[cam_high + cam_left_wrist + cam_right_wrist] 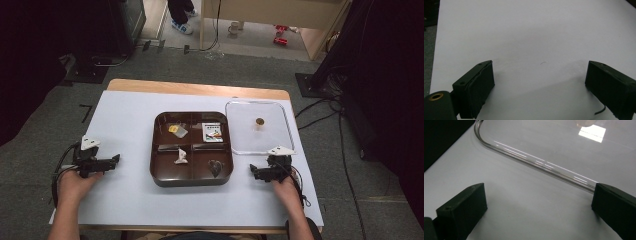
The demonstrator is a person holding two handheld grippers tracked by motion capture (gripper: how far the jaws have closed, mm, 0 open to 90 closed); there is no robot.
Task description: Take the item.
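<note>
A dark brown tray point(192, 181) with several compartments sits at the table's middle. It holds a yellow piece in a clear wrapper point(176, 129), a white printed packet point(212, 132), a crumpled white piece point(181, 157) and a dark heart-shaped piece point(215, 167). To its right lies a clear lid point(240, 140) with a gold knob point(259, 121). My left gripper point(114, 161) rests left of the tray, open point(540, 67) over bare white cover. My right gripper point(254, 172) lies just below the lid, open point(539, 188), with the lid's rim point(529, 160) ahead of it.
A white sheet point(130, 115) covers the wooden table point(195, 89). Grey carpet surrounds it, with black stands and cables point(345, 130) at the right and dark equipment at the far left. A person's shoes point(181, 25) stand far behind.
</note>
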